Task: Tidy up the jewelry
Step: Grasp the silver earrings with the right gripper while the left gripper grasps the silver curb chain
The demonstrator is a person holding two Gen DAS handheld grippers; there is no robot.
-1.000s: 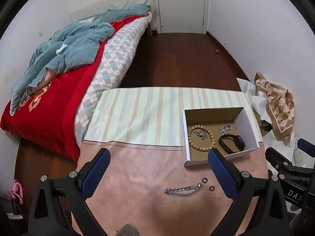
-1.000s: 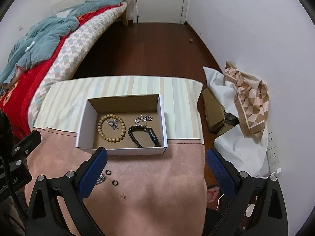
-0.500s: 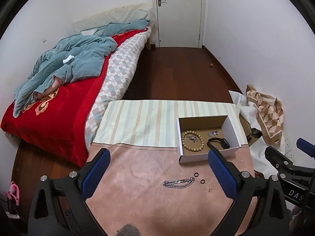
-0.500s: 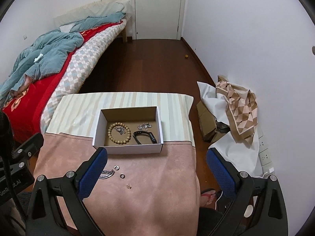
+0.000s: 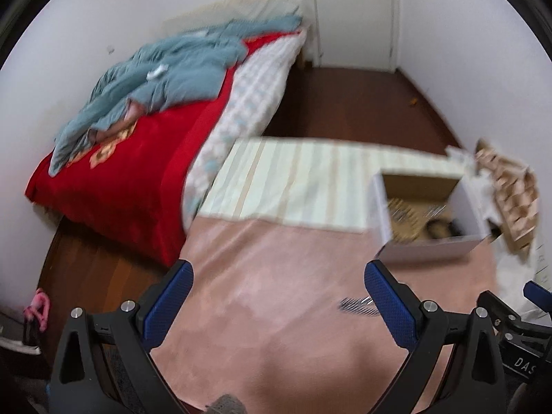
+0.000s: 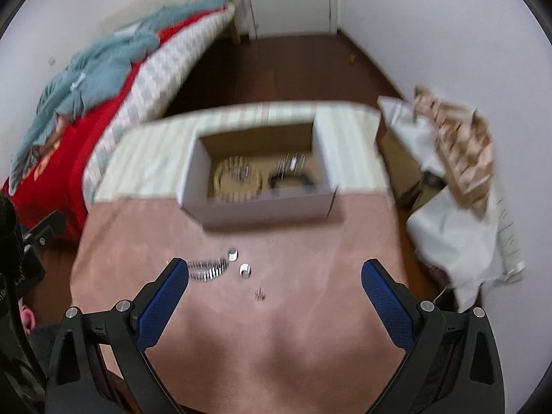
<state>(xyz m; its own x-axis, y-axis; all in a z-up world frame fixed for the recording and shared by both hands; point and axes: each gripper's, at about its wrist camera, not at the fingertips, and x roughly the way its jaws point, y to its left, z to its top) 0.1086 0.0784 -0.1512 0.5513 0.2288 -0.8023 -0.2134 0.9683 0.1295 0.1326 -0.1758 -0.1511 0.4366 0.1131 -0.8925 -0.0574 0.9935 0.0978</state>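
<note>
Both grippers, left gripper (image 5: 277, 296) and right gripper (image 6: 274, 293), hover with jaws spread wide, grasping nothing. A silver chain bracelet (image 6: 208, 269), two rings (image 6: 233, 254) and a small earring (image 6: 259, 295) lie on the table's pink cloth (image 6: 276, 345), near its middle, just before the white cardboard box (image 6: 262, 208) holding a bead bracelet (image 6: 236, 179).

Both views are smeared by motion blur. In the box (image 6: 262, 203) the bead bracelet (image 6: 237, 179) and dark band (image 6: 293, 180) are only streaks, and the silver bits (image 6: 292, 163) beside them cannot be made out. The chain (image 5: 357, 306) is partly hidden behind the left hand-held gripper (image 5: 277, 305). The tiny piece (image 6: 259, 294) on the surface (image 6: 293, 327) is too small to identify.
</note>
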